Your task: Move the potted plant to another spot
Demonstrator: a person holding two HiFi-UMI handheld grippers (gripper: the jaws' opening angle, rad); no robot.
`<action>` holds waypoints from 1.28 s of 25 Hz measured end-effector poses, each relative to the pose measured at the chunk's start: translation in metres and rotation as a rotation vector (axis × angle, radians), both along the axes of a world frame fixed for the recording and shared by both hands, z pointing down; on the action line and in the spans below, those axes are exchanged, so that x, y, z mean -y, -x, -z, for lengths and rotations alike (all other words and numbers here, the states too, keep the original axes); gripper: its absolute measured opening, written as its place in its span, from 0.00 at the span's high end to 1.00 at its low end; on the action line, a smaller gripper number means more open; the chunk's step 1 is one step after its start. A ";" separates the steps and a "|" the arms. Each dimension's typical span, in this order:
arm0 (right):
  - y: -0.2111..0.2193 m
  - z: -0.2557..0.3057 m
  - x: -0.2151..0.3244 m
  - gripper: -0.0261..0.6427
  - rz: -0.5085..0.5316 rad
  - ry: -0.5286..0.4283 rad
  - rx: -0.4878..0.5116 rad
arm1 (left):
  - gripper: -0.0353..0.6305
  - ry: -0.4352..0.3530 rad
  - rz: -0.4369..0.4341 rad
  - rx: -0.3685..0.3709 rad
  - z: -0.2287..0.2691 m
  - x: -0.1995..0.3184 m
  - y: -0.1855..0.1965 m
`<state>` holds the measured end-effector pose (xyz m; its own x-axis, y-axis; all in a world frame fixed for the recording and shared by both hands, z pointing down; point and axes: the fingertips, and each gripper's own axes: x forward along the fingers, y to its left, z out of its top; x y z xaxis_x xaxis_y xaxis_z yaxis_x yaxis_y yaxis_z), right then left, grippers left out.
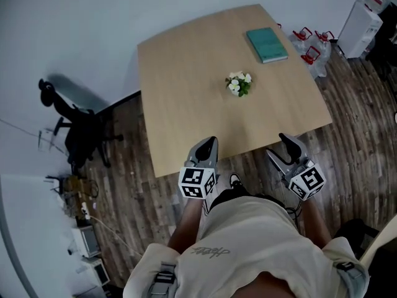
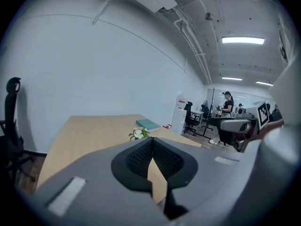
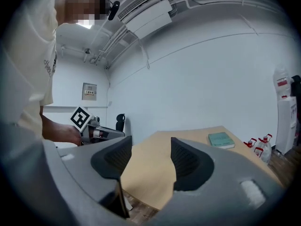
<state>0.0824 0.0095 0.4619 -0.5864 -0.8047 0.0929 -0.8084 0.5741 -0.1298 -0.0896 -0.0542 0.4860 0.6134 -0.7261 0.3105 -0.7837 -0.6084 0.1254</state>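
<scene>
A teal book (image 1: 267, 45) lies on the wooden table (image 1: 186, 104), a black chair (image 1: 80, 132) standing off its left edge

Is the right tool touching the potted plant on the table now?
Apart. The head view shows the right tool at the near edge of the table, with a stretch of bare tabletop between it and the potted plant.

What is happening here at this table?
A person stands at the near edge of a wooden table, holding a gripper in each hand. The left gripper is shut and empty; the right gripper is open and empty. The potted plant sits untouched mid-table, with a green book beyond it.
</scene>
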 end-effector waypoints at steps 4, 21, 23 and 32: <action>-0.001 -0.006 0.019 0.58 -0.046 0.023 -0.014 | 0.92 -0.021 -0.039 -0.007 0.003 0.032 -0.003; 0.033 -0.026 0.074 0.58 0.043 0.100 -0.072 | 0.92 0.052 -0.011 0.015 -0.015 0.089 0.011; 0.025 -0.034 0.085 0.58 0.055 0.124 -0.073 | 0.92 0.054 0.010 0.026 -0.013 0.098 0.008; 0.006 -0.050 0.166 0.56 0.181 0.115 -0.146 | 0.92 0.055 0.087 0.074 0.007 0.147 -0.016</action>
